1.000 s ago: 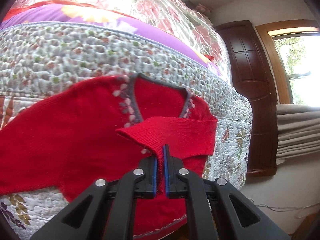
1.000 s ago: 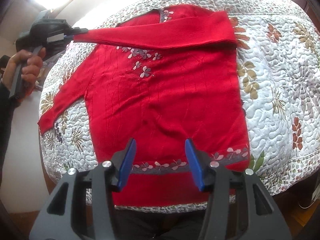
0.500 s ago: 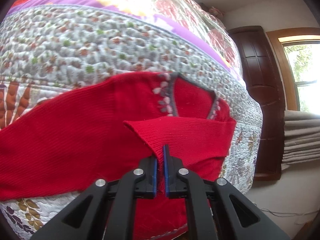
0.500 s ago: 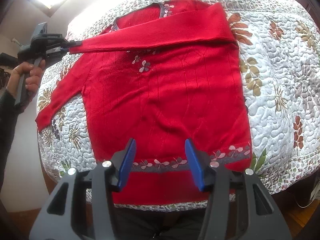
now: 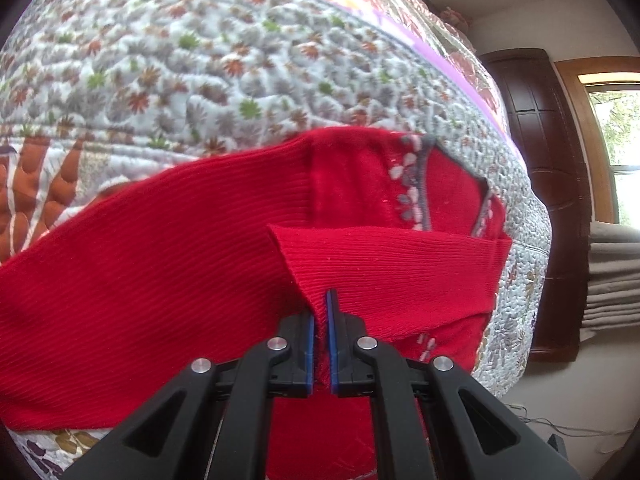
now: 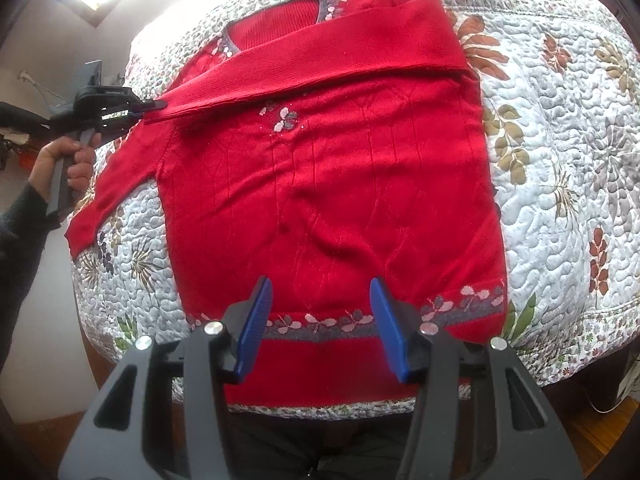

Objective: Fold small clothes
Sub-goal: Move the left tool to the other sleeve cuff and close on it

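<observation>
A small red sweater with a grey flowered hem band lies flat on the quilted bed, neckline at the far end. One sleeve is folded across the chest toward the left. My left gripper is shut on that sleeve's cuff; seen from the right wrist view, the left gripper holds the cuff just past the sweater's left shoulder. The other sleeve lies spread out to the lower left. My right gripper hovers open above the hem band, touching nothing.
The floral quilt covers the bed; its edge drops off at the near side and at the left. A hand in a dark sleeve holds the left gripper. A dark wooden door and a window stand beyond the bed.
The left gripper has pulled the cuff further across and lower over the sweater's chest, toward the left shoulder. The right gripper has stayed open over the hem.
</observation>
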